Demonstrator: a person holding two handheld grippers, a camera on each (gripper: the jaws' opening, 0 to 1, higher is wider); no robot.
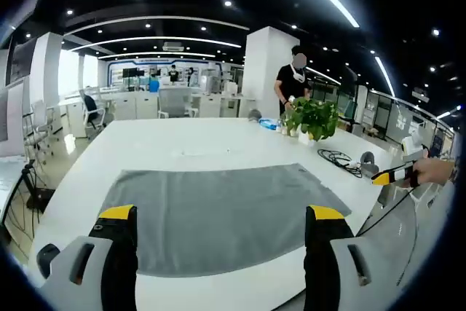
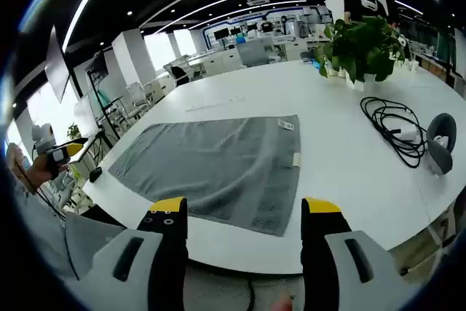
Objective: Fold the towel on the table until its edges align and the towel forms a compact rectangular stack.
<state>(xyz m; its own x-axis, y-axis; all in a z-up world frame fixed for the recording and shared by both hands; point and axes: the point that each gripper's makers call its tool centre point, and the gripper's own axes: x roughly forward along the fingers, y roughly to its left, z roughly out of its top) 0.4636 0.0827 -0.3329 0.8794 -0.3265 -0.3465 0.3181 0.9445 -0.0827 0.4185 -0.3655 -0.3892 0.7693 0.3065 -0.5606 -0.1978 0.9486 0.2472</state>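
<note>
Towel [image 1: 222,213] lies flat and unfolded on the white desk [image 1: 189,140], along its near edge. We hold both tongs, left [image 1: 220,216] and right [image 2: 244,213], spread wide and empty above that edge. Potted plant [image 2: 360,45] and black cable [image 2: 393,125] sit farther along the desk.

Opposite low views across towel [image 1: 218,213]

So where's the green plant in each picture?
Left gripper view: the potted plant stands right of centre, beyond the gray towel's far right corner.
Right gripper view: the potted plant sits upper right.
Shared landmark: the black cable coil lying near it.
</note>
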